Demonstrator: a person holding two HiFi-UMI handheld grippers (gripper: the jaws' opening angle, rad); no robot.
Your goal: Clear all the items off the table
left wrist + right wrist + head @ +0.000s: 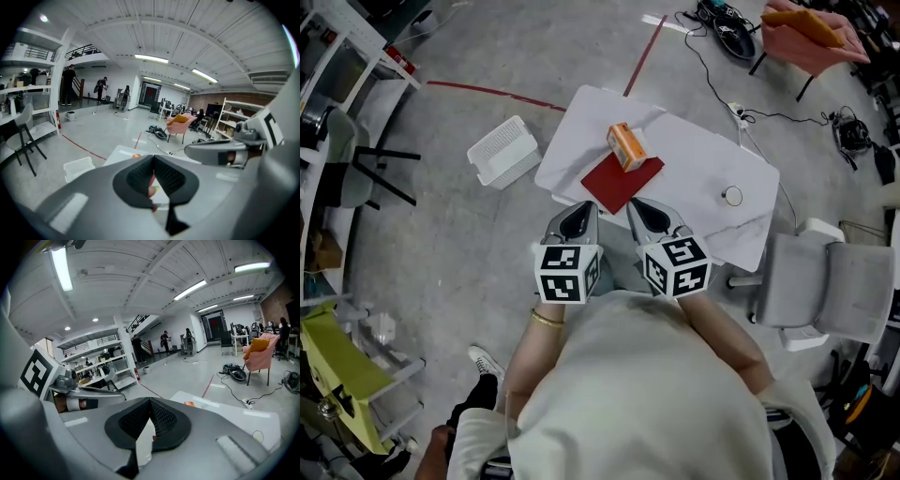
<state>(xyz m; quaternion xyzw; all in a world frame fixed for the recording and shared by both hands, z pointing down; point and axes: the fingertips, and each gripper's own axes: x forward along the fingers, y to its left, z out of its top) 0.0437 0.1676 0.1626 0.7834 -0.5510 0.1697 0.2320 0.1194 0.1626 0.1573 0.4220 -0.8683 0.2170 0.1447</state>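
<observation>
Two shut hand-held grippers at the worktop's near edge

Open grey floor fills the upper left of the head view. The white worktop sits skewed at upper centre, a grey chair crowding its right corner. A white basket lies off its left edge. The left hand-held gripper and right hand-held gripper reach over the near edge, jaws pressed together on nothing. A red folder lies by that edge, an orange box at its upper end and a small ring to the right.

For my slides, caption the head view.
Shut left gripper and shut right gripper at a white table with an orange box and red book.
</observation>
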